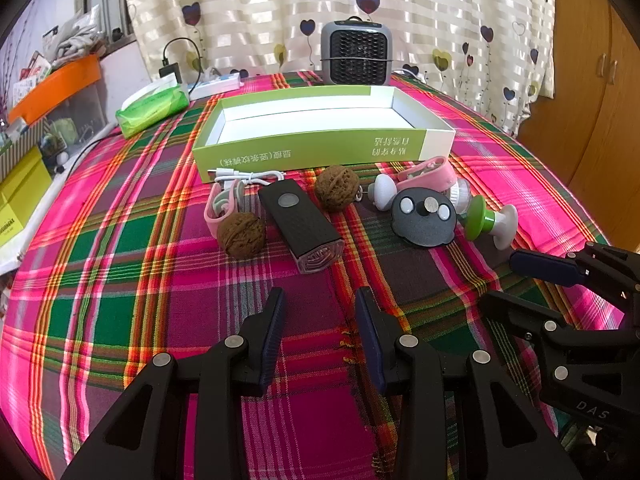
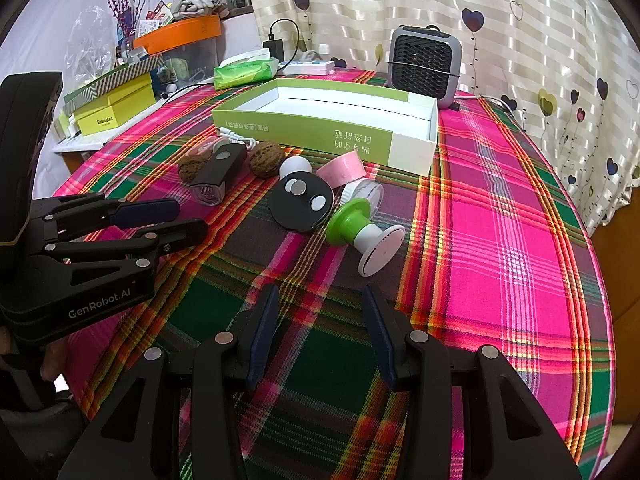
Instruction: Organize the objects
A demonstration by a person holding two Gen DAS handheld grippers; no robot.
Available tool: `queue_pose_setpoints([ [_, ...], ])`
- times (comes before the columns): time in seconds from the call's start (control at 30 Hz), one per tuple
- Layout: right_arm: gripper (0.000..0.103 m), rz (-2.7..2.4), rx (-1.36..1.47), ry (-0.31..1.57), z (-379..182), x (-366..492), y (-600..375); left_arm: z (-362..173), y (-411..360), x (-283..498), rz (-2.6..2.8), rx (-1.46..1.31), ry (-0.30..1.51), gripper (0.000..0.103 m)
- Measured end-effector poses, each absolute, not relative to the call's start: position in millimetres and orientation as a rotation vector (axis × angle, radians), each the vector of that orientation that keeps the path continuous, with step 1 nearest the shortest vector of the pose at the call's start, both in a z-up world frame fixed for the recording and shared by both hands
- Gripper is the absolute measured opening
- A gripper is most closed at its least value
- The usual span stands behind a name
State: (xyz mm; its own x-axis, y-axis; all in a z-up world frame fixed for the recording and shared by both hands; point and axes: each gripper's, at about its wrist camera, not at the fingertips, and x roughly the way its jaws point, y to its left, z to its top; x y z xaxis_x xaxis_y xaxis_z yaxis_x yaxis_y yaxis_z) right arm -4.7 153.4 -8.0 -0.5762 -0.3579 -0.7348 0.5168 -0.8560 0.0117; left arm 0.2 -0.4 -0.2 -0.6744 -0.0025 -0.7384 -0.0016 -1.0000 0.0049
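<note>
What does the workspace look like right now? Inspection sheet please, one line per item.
Surface: plaid tablecloth, fully covering the table.
Job's things: open green box, empty; two walnuts, black bike light, black disc, green-white knob, pink bands, all loose in front of the box.
Clutter: tissue pack, small heater.
Grippers: left gripper and right gripper both open, empty.
Cables: white cable by the light; charger lead at the back.
Surroundings: heart-print curtain, storage boxes at left.

Both grippers, left gripper [image 1: 320, 312] and right gripper [image 2: 320, 308], are black plastic with silver round screws. Finger pads [image 1: 276, 336] are dark blue and ribbed. White "GenRobot.AI" lettering [image 2: 99, 304] marks the left body.
</note>
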Motion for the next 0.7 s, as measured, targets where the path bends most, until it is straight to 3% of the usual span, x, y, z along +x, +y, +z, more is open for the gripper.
queue_pose_setpoints([
  [0.7,0.045,-2.373,1.055,0.255,-7.1,-5.4,157.0,2.1,-1.2,2.7,-2.895,1.281,-0.004,0.034],
])
